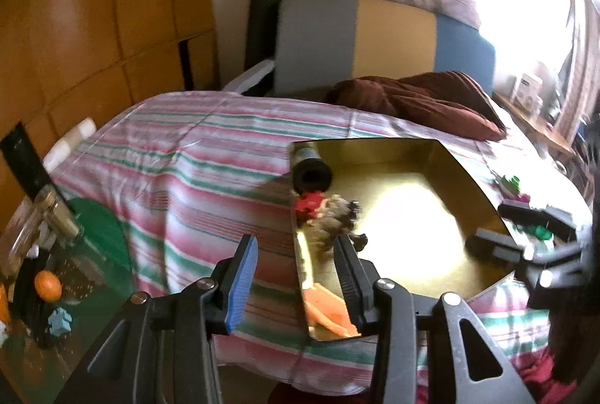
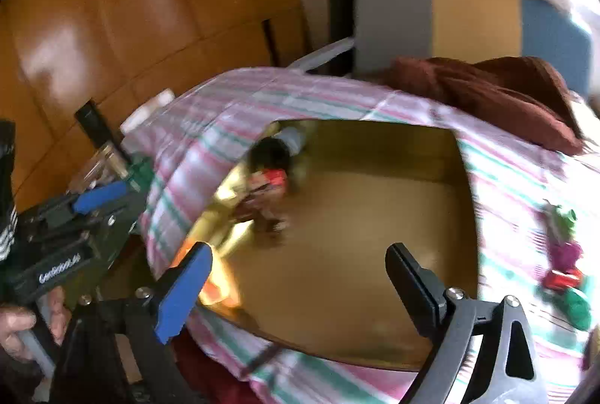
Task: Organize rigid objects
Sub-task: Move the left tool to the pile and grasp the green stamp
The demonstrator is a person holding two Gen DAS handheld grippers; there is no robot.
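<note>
A shiny gold tray [image 1: 412, 216] lies on the striped bedspread. Along its left side lie a black cylinder [image 1: 311, 175], a red toy [image 1: 309, 207], a brown figure [image 1: 337, 220] and an orange piece [image 1: 326, 310]. My left gripper [image 1: 294, 243] hovers over the tray's left rim, jaws partly apart, with nothing pressed between them. My right gripper [image 2: 300, 250] stands wide open and empty above the tray [image 2: 356, 216]; it also shows blurred as the right gripper [image 1: 491, 222] at the tray's right edge. Green, magenta and red toys [image 2: 562, 254] lie on the bedspread right of the tray.
A maroon pillow [image 1: 420, 100] lies behind the tray, against a grey, yellow and blue headboard [image 1: 375, 40]. Left of the bed, a low surface holds a green mat [image 1: 101, 228], an orange ball [image 1: 48, 286], a blue star [image 1: 60, 319] and glass bottles. A wooden wardrobe fills the left.
</note>
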